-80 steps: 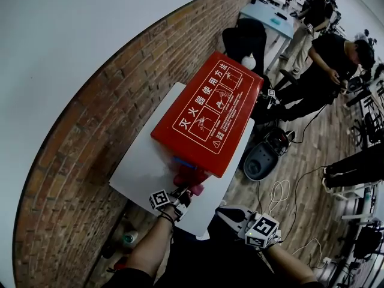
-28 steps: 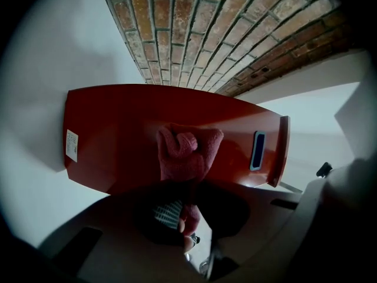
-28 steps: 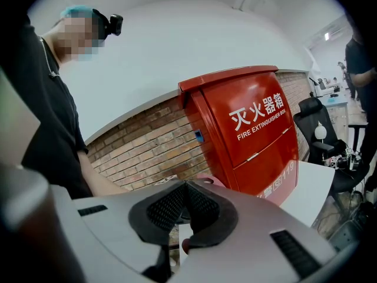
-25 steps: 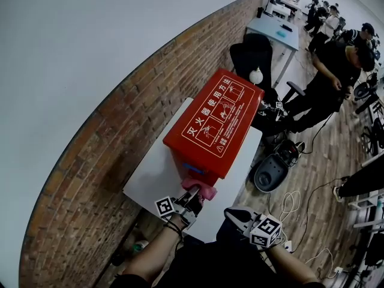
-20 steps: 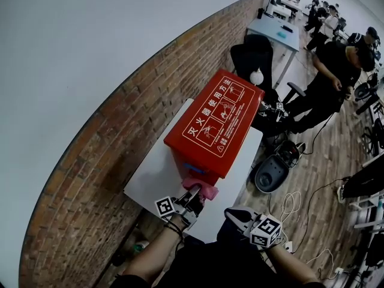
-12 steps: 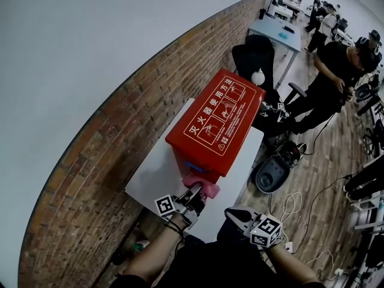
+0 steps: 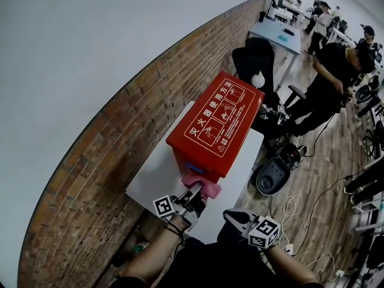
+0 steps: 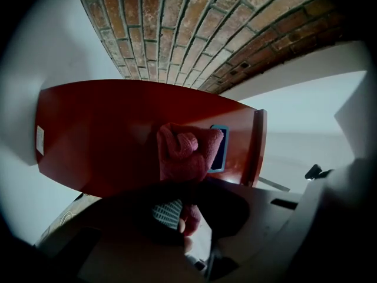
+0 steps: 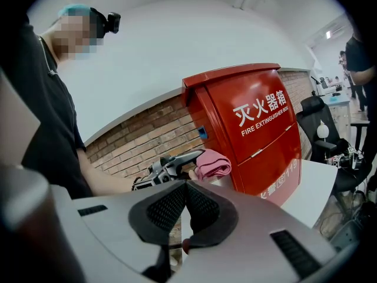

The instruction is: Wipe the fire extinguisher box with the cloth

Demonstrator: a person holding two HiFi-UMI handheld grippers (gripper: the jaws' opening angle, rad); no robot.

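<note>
The red fire extinguisher box lies on a white table, its lid with white print facing up. My left gripper is shut on a pink cloth, which is pressed against the box's near end. In the left gripper view the cloth is bunched on the red face, beside a blue latch. My right gripper hangs off the table's near edge, shut on nothing. The right gripper view shows the box, the cloth and the left gripper.
A brick wall runs along the table's left side. Beyond the box stands a black office chair. On the wooden floor to the right are a grey device and cables. People stand further back.
Since 3.2 s ago the left gripper has carried the cloth a little right along the box's near end. Over the last second it has edged slightly upward. The right gripper has hardly moved.
</note>
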